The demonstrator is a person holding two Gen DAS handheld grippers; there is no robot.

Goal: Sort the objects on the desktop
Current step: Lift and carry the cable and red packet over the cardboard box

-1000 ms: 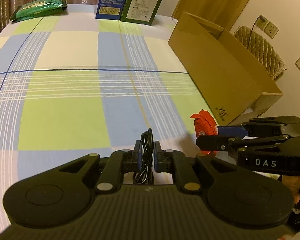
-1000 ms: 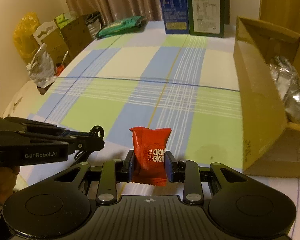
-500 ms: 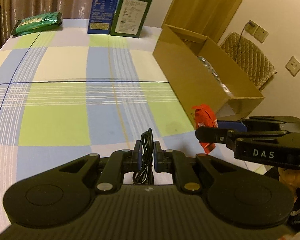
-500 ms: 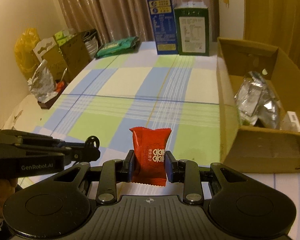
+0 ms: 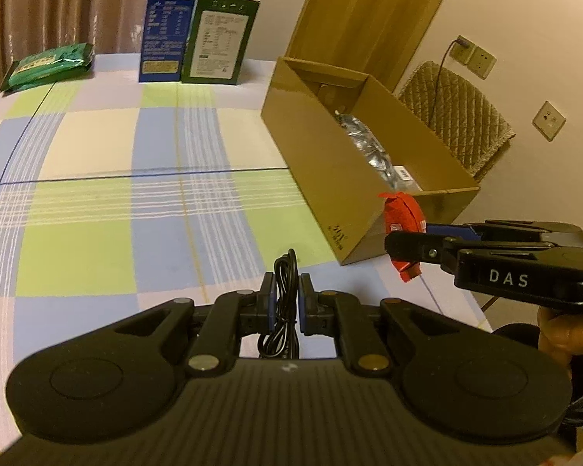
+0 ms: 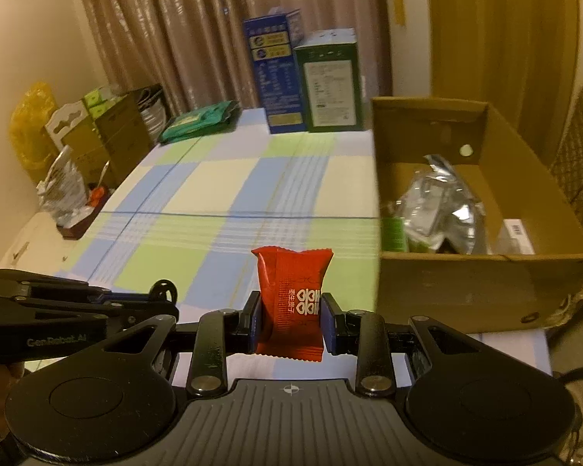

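My left gripper [image 5: 285, 297] is shut on a coiled black cable [image 5: 281, 303], held above the checked tablecloth [image 5: 97, 202]. My right gripper [image 6: 290, 312] is shut on a red snack packet [image 6: 293, 303], which stands upright between the pads. In the left wrist view the right gripper [image 5: 402, 246] with that red packet [image 5: 402, 217] hangs by the near corner of the open cardboard box [image 5: 330, 167]. From the right wrist view the left gripper [image 6: 163, 303] shows at the lower left, and the box [image 6: 466, 279] holds silver foil bags [image 6: 443, 209] and a white carton [image 6: 519, 235].
A blue carton [image 5: 167, 27] and a green carton [image 5: 221, 39] stand at the table's far edge, with a green packet [image 5: 46, 66] to their left. Bags and boxes [image 6: 77, 147] crowd the floor left of the table. A quilted chair [image 5: 454, 116] stands behind the box.
Both grippers have risen and drawn back with their loads, so more of the table and the inside of the box shows. The grips have not changed.
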